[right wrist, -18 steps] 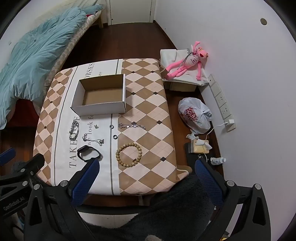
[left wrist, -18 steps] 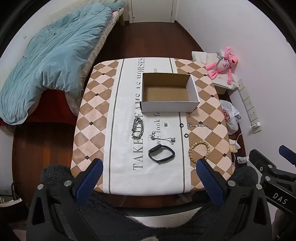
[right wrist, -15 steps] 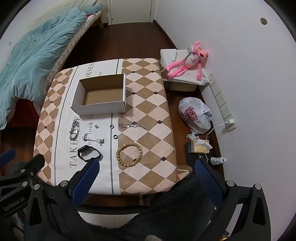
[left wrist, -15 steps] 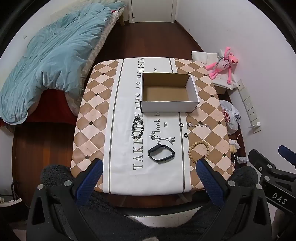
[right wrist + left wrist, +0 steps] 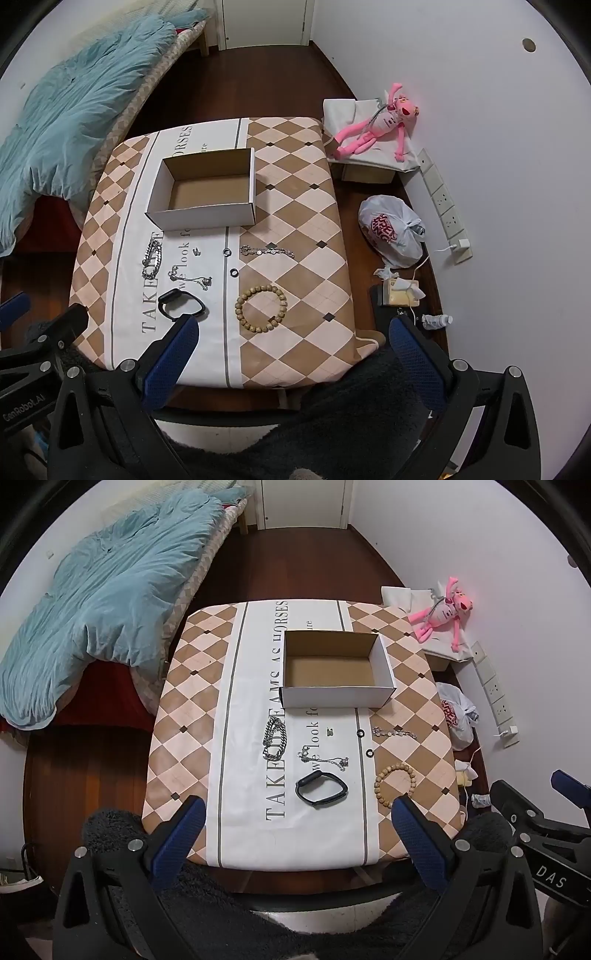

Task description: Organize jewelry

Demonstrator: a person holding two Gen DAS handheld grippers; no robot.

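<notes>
Both tongs, left tongs point(image 5: 295, 834) and right tongs point(image 5: 291, 350), gape, tilted steeply down.

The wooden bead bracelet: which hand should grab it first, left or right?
Probably the right. The wooden bead bracelet lies nearly between the right tool's open fingers; the left tool sits nearer the black band.

Tan-and-cream diamond-check tablecloth point(image 5: 184, 716) with white lettered centre stripe; white cardboard box point(image 5: 336, 698), brown inside; black wristband point(image 5: 322, 793); teal duvet point(image 5: 103, 598).
</notes>
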